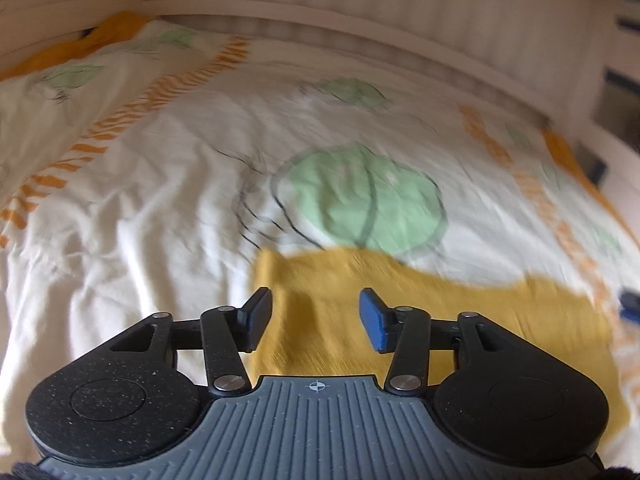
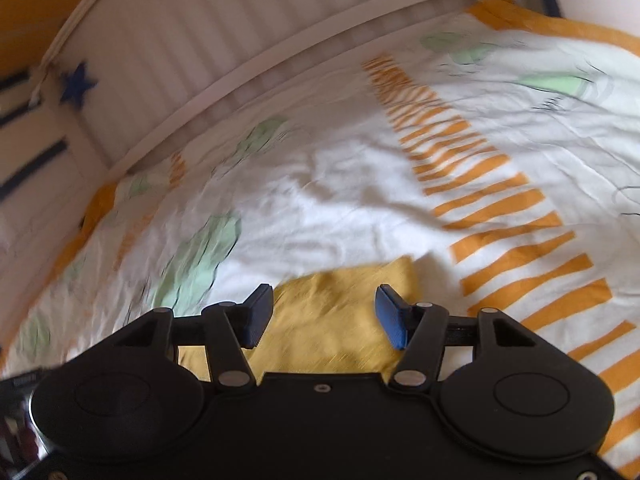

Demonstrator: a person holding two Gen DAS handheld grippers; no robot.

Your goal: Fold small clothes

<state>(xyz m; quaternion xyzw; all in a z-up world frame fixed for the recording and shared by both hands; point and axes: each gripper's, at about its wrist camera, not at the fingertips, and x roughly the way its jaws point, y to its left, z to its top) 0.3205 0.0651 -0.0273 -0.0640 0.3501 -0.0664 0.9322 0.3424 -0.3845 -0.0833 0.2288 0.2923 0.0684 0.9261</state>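
A small mustard-yellow garment (image 1: 400,304) lies flat on a white bed cover printed with green leaves and orange stripes. In the left wrist view my left gripper (image 1: 316,320) is open above the garment's left part, with nothing between the fingers. In the right wrist view the same yellow garment (image 2: 340,312) shows a corner pointing away, and my right gripper (image 2: 324,316) is open and empty just above it. Both views are blurred by motion.
The printed bed cover (image 1: 160,200) spreads out on all sides. A white ribbed headboard or wall panel (image 1: 360,8) runs along the far edge of the bed. A blue star (image 2: 78,82) hangs on the white furniture at the left in the right wrist view.
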